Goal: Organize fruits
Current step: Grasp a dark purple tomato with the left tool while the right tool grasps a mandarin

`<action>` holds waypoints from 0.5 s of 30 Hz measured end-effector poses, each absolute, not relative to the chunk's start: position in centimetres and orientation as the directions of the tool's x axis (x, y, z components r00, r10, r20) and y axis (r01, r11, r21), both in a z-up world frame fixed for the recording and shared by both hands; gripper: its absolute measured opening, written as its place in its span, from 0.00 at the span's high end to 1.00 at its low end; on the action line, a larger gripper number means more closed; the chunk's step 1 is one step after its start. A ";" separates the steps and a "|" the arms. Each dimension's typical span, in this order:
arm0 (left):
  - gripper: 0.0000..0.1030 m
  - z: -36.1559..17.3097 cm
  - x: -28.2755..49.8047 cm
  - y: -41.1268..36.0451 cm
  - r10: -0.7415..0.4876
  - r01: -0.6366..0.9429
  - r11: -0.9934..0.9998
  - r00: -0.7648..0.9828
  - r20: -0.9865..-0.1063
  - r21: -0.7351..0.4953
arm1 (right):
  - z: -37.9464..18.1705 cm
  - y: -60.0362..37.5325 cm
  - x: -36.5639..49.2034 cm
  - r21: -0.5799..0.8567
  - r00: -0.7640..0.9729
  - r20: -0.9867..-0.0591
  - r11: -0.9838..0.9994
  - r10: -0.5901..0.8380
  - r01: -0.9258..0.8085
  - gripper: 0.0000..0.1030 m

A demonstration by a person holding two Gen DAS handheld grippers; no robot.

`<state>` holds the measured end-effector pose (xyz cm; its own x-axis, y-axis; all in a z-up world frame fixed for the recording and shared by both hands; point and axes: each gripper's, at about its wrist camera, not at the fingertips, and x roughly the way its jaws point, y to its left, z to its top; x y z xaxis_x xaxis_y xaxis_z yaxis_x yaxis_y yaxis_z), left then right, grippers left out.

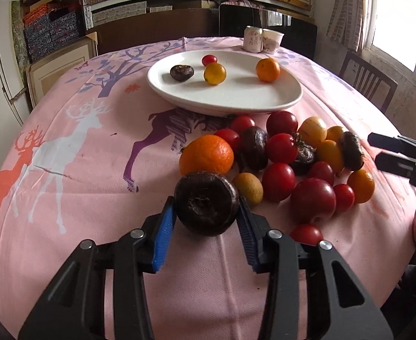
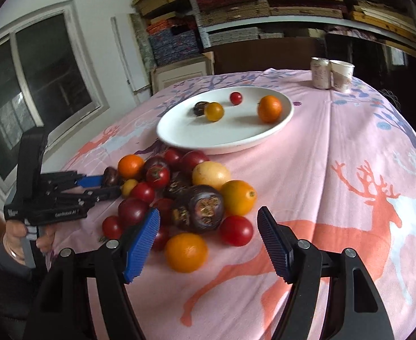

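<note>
Behind the plate (image 1: 225, 104), a can (image 1: 252, 39) bears illegible print; left gripper (image 1: 206, 215) is clamped on a chestnut (image 1: 206, 202), right gripper (image 2: 208, 243) held apart.

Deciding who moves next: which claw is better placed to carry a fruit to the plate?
Left. The left claw already clamps a dark fruit; the right claw is open, holding nothing, above the pile, with the white plate ahead.

Glossy white plate (image 1: 278, 96) — matt printed cloth tablecloth (image 1: 94, 198) — ribbed blue pads (image 2: 141, 243)
</note>
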<state>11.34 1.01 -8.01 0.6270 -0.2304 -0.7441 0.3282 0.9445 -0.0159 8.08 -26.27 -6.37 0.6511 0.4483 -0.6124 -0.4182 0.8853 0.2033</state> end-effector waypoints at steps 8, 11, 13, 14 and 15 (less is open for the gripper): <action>0.59 -7.3 11.4 2.7 -0.272 0.282 0.953 0.648 -0.711 -0.108 | -7.8 -24.1 6.5 0.143 0.591 -0.674 0.864 0.442 -0.483 0.31; 0.59 -7.3 11.2 2.7 -0.274 0.290 0.952 0.649 -0.710 -0.102 | -8.4 -23.3 6.8 0.099 0.589 -0.704 0.876 0.397 -0.471 0.45; 0.59 -7.2 11.1 2.7 -0.276 0.291 0.951 0.651 -0.708 -0.103 | -9.0 -23.3 7.4 0.120 0.562 -0.730 0.883 0.388 -0.454 0.61; 0.59 -7.2 11.1 2.7 -0.276 0.289 0.951 0.651 -0.707 -0.105 | -9.1 -23.5 7.7 0.130 0.558 -0.735 0.888 0.385 -0.441 0.64; 0.59 -7.2 11.1 2.8 -0.276 0.287 0.952 0.652 -0.706 -0.106 | -9.0 -23.7 7.7 0.145 0.557 -0.730 0.887 0.396 -0.439 0.64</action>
